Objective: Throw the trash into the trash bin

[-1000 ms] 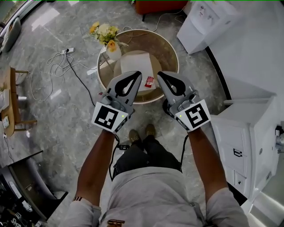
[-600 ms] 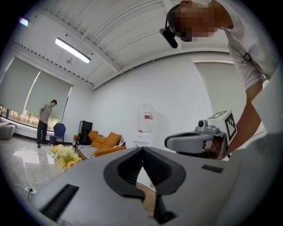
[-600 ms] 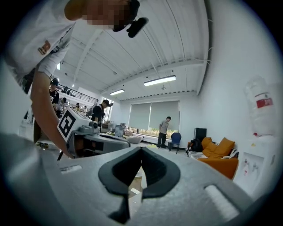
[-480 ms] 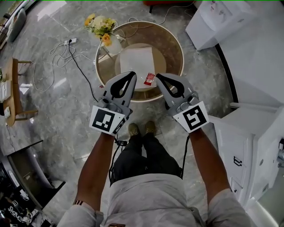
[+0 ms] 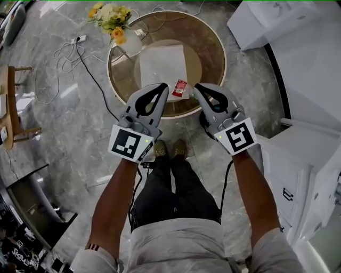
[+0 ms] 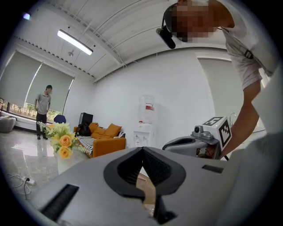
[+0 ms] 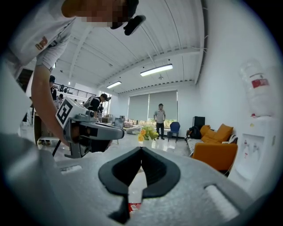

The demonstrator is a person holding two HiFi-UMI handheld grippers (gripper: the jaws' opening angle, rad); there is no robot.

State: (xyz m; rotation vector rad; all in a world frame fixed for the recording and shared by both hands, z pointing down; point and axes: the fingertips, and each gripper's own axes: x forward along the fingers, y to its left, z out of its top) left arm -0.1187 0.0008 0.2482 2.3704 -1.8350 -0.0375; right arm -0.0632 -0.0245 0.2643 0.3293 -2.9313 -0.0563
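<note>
Two grippers, the left gripper point(image 5: 161, 88) and the right gripper point(image 5: 199, 88), hang side by side over the near edge of the round table point(image 5: 209, 47). Each has its jaws pressed together on nothing, which we read as an approach posture with no grasp begun. The trash, a small red wrapper point(image 5: 179, 88), lies on the table between the two tips, so either gripper must open to take it; we can identify no bin.

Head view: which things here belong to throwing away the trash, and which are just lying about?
Job: red wrapper; left tool and right tool, both shut. No bin clearly visible.
Lying about: flowers; white sheet; round table; power strip.
</note>
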